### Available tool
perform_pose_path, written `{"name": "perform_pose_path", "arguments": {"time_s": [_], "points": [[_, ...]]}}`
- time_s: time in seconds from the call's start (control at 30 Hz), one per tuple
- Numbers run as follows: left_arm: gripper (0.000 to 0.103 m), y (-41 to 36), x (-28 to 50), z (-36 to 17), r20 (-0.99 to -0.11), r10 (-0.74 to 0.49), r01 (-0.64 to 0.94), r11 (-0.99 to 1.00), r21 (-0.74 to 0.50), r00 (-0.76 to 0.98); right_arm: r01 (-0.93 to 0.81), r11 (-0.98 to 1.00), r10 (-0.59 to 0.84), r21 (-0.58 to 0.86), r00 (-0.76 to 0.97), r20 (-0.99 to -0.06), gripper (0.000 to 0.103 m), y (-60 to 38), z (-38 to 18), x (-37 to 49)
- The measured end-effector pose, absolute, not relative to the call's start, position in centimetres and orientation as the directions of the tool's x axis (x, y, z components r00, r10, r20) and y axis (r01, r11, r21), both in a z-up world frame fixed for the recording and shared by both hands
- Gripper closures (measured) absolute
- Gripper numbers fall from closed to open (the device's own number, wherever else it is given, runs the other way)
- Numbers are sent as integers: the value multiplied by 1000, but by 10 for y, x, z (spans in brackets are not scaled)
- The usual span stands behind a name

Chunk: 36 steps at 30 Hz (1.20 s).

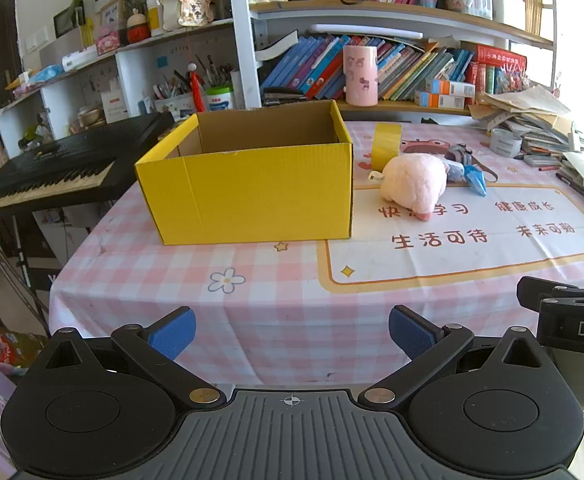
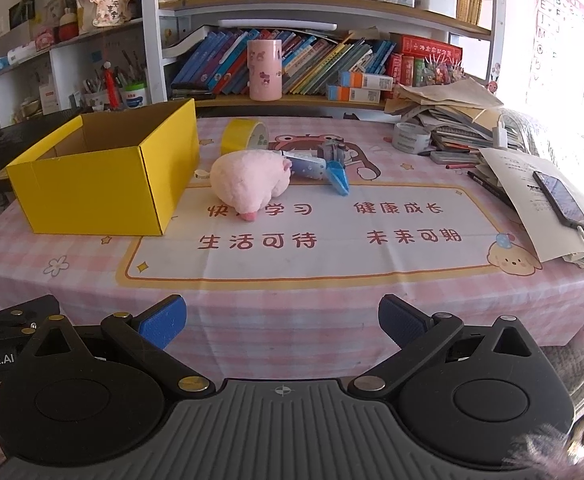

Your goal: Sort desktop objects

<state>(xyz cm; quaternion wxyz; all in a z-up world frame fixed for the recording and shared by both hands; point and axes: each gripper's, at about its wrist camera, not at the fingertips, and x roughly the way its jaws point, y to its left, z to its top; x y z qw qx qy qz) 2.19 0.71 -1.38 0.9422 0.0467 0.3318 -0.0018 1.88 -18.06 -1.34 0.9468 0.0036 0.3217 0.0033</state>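
Observation:
An open yellow cardboard box point(image 1: 248, 192) point(image 2: 92, 184) stands on the pink checked tablecloth, nothing visible inside it. Right of it lies a pink plush toy point(image 1: 412, 180) point(image 2: 252, 178). Behind the plush stands a yellow tape roll point(image 1: 386, 146) point(image 2: 244, 134) on edge, and a blue and grey toy point(image 1: 468, 170) point(image 2: 324, 164) lies beside it. My left gripper point(image 1: 292, 334) hangs open before the table's front edge, nothing between its blue pads. My right gripper point(image 2: 282, 324) is likewise open, well short of the objects.
A keyboard point(image 1: 48, 172) stands left of the table. Stacked papers and a grey tape roll point(image 2: 412, 136) crowd the right side, with a phone point(image 2: 560, 200) on a sheet. Bookshelves with a pink cup point(image 2: 265, 70) rise behind. The right gripper's body point(image 1: 572, 316) shows at the left view's edge.

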Motion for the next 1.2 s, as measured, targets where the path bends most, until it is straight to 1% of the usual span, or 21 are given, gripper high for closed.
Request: {"name": "perform_pose_path", "arguments": {"time_s": [1.2], "points": [[0,4,16,-13,-628,18,52,994,93,778,-10,1000,16,14,790,-613,0,-179,-14,15]]}}
